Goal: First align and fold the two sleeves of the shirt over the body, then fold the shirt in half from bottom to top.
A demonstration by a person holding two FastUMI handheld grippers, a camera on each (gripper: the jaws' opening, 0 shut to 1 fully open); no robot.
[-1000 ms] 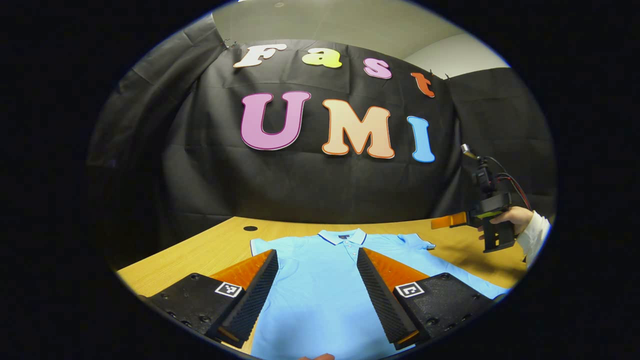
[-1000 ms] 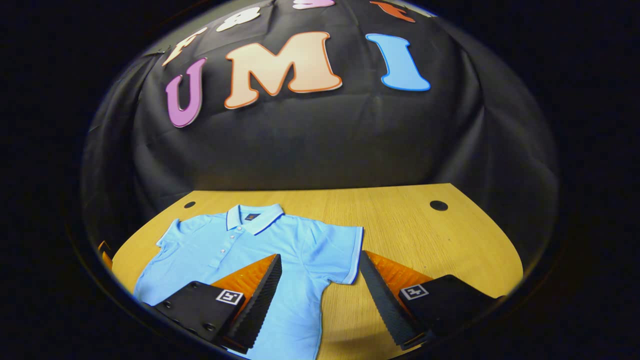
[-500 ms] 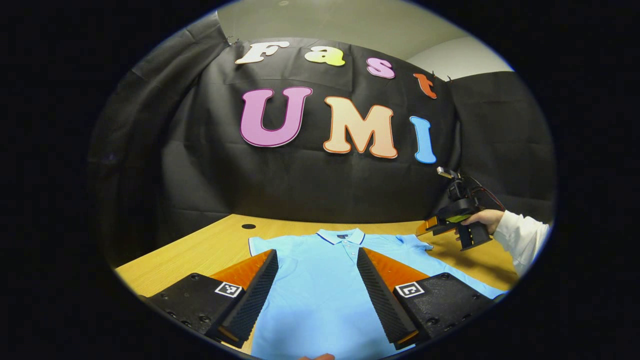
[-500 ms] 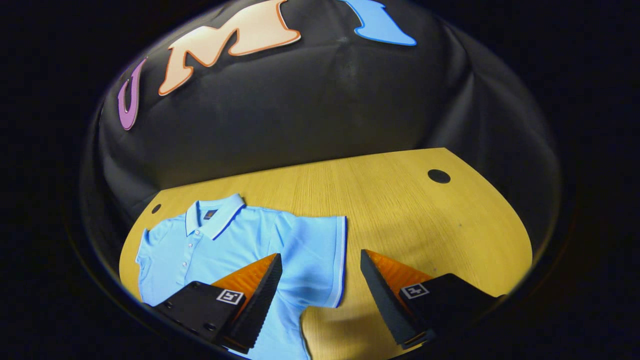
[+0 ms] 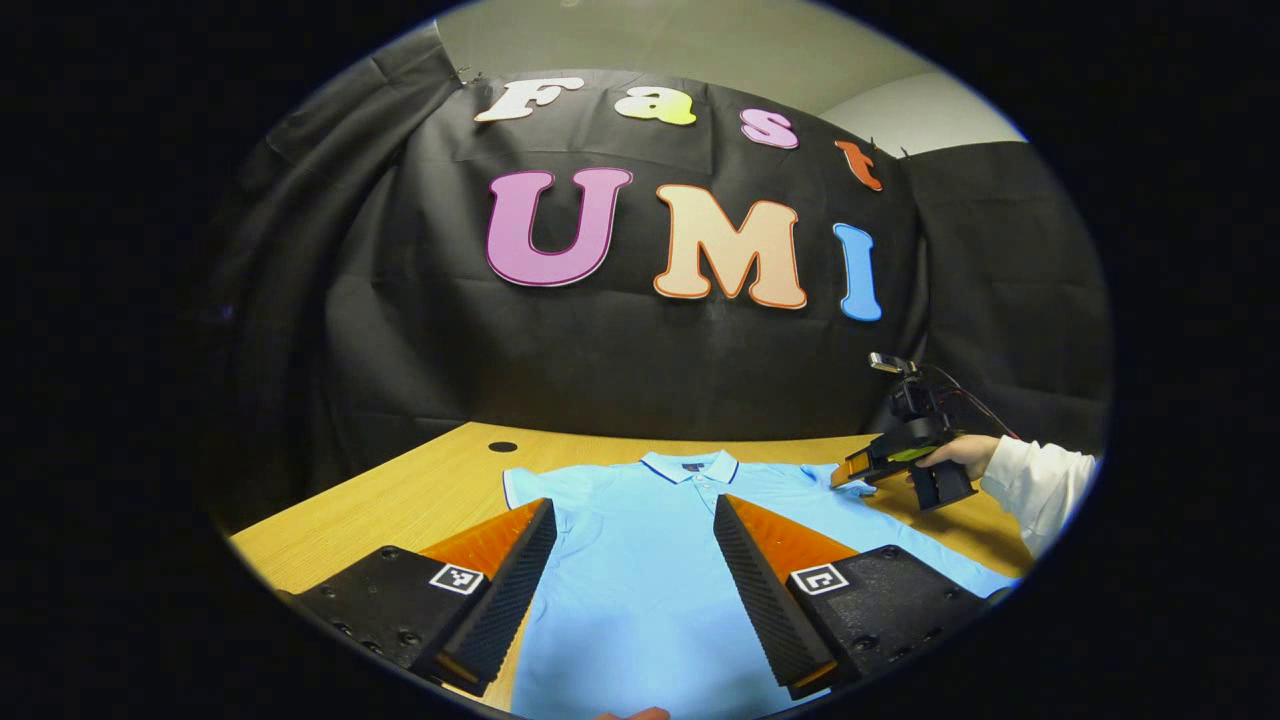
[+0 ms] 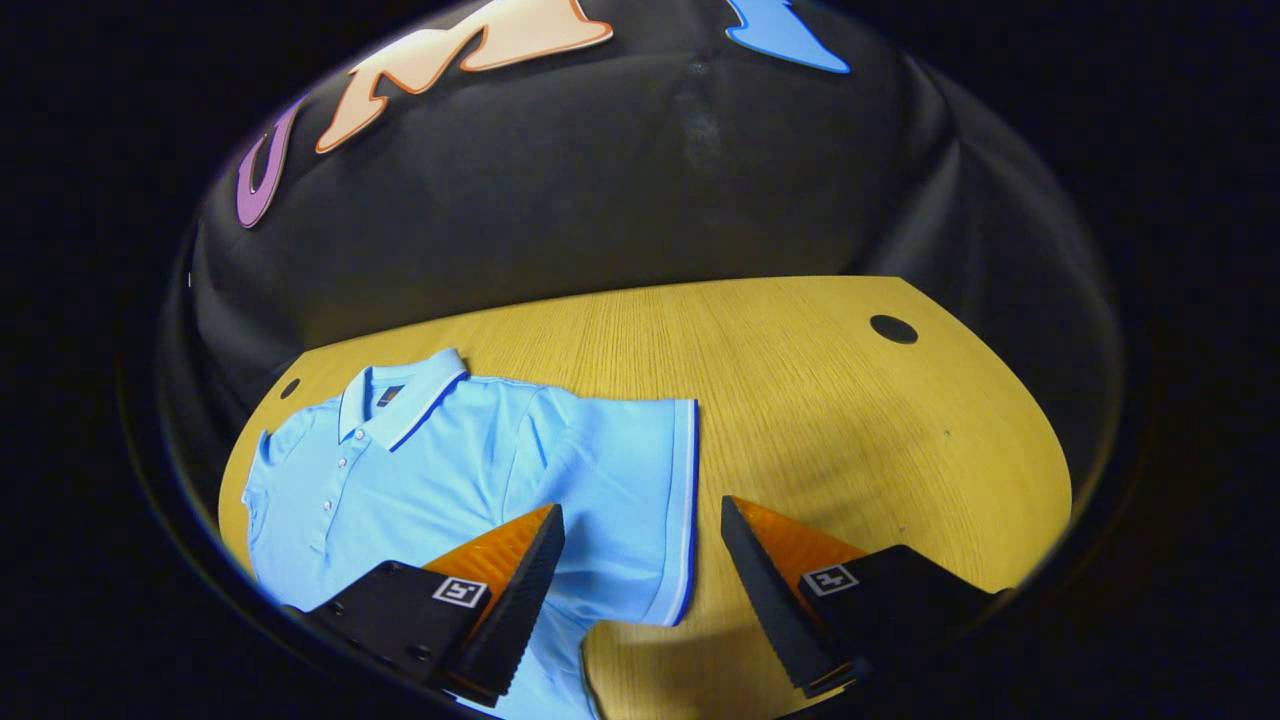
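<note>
A light blue shirt [image 5: 640, 560] lies flat, front up, on the tabletop [image 5: 420, 490], collar toward the booth wall. The left gripper [image 5: 632, 518] hangs over the shirt's body, fingers spread wide and holding nothing. In the right gripper view, the right gripper [image 6: 642, 522] is also wide open and empty, its fingers straddling the hem of the sleeve [image 6: 630, 500]. The left gripper view shows that gripper held by a white-sleeved hand [image 5: 960, 455] at the sleeve's edge.
</note>
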